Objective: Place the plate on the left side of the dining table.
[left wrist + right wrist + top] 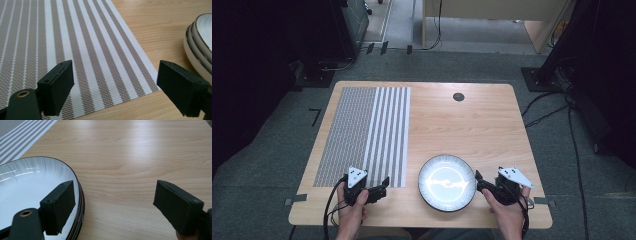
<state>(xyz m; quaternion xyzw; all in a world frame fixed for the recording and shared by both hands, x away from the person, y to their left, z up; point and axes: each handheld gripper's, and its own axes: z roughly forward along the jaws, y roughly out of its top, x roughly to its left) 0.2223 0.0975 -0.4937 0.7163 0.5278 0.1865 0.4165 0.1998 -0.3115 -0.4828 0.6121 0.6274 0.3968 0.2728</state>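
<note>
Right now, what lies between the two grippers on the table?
In the high view, the stack of plates sits between the left gripper and the right gripper, both open.

A pale, light-brown wooden table (472,125) with visible grain carries a woven rectangular placemat (362,135), finely striped grey-brown and white on its far-left part and boldly striped white and taupe nearer the black left gripper (382,187), whose matte black jaws stand over those bold stripes. Between the two grippers sits a stack of round glossy white plates (447,182) with thin dark rims and faint radiating streaks, just left of the black right gripper (479,181). Each gripper bears a light grey three-cornered plate with dark dots, and a small round dark grey disc (458,96) lies far ahead of them.
</note>
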